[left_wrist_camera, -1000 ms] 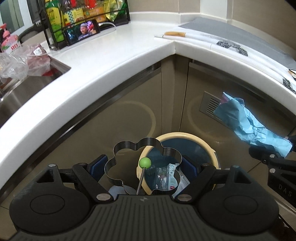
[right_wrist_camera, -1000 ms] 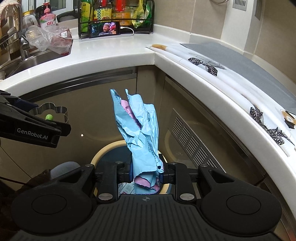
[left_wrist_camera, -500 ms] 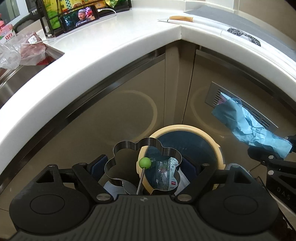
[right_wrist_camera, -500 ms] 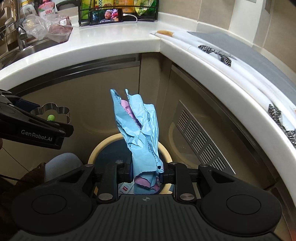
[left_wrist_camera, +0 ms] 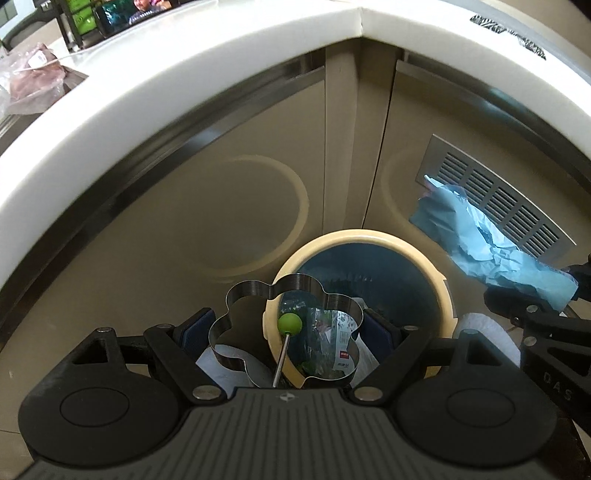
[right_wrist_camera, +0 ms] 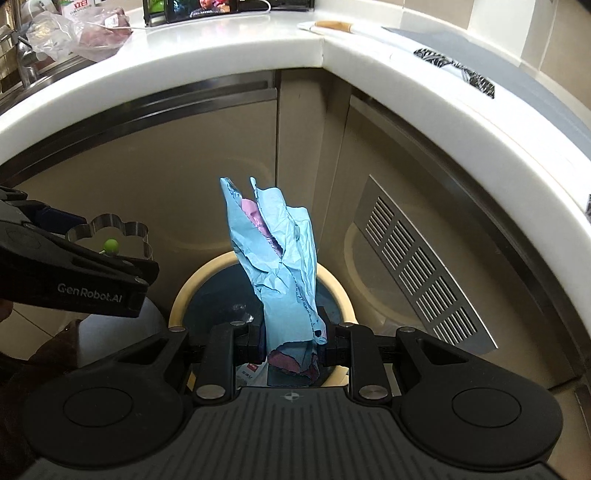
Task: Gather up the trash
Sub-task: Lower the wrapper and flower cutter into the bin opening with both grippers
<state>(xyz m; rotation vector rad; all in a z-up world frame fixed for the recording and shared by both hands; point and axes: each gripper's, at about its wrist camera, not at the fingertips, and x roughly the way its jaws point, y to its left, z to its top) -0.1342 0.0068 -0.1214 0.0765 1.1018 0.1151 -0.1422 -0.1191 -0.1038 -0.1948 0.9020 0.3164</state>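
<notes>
Beige kitchen cabinets (right_wrist_camera: 236,177) meet in a corner beneath a white table (right_wrist_camera: 229,48) that curves around above them, and a metal vent grille (right_wrist_camera: 417,266) is set into the right-hand cabinet face. On the floor in that corner stands a round trash bin (left_wrist_camera: 437,275) with a cream rim and a dark liner, already containing a clear plastic wrapper (left_wrist_camera: 330,334) with a red label. The left gripper (left_wrist_camera: 284,328) hangs over the bin's near left edge, its fingers (left_wrist_camera: 195,325) spread wide but pressed on the outer walls of a flower-shaped metal ring mould (left_wrist_camera: 258,295), whose thin wire handle ends in a green ball (left_wrist_camera: 290,323). The right gripper (right_wrist_camera: 291,341) is held above the bin too, its fingers (right_wrist_camera: 332,339) clenched on the lower end of a crumpled blue paper wrapper (right_wrist_camera: 280,258) with a pink inner side; the wrapper stands upright out of the grip, over the bin's opening. On the table at the back sit a phone (right_wrist_camera: 199,9) with a lit screen propped against a black rack, a clear plastic bag (right_wrist_camera: 74,35) next to the sink, and a printed white cloth (right_wrist_camera: 454,72) lying along the right side.
</notes>
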